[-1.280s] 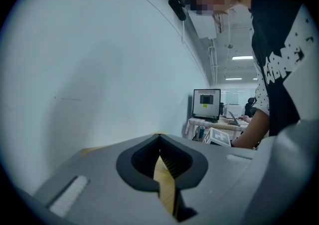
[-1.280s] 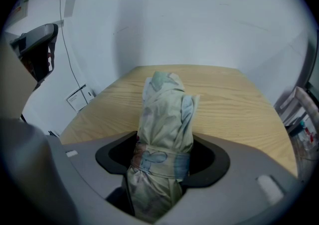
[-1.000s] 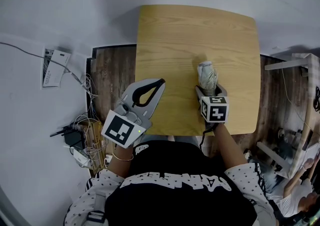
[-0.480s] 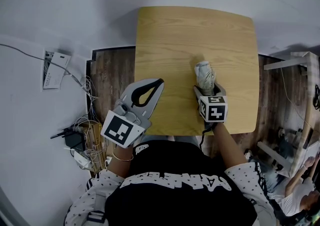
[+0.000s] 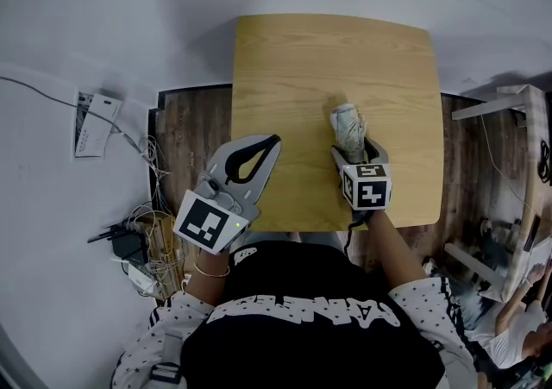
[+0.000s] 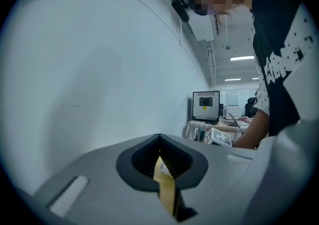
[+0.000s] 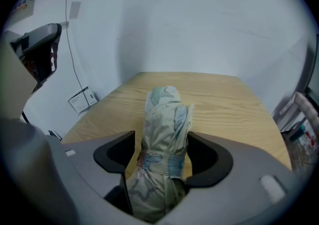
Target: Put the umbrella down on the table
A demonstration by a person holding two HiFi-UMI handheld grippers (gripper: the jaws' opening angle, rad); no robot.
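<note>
The right tongs (image 5: 357, 151) are released: the jaws have just been opening, and the folded umbrella (image 7: 163, 119) is found loose between them. A gap is seen at the left pad, while the right pad is brushed by the cloth. The umbrella is placed on the front right part of the surface (image 5: 328, 59), its far end pointed towards the middle. The left tongs (image 5: 275, 141) are clenched on nothing and held over the floor (image 5: 194, 120), beside the left edge of the surface.

Hazards, as judged:
- If the right tongs are drawn back carelessly, the strap (image 7: 162, 161) or cloth may be snagged by a pad, and the umbrella dragged towards the near edge
- If the rear end is not yet seated, the umbrella may be tipped or rolled once support is removed

The pad gap and strap are shown only in the right gripper view; in the head view they are hidden by the marker cube (image 5: 366, 186). The position on the surface is shown only in the head view
</note>
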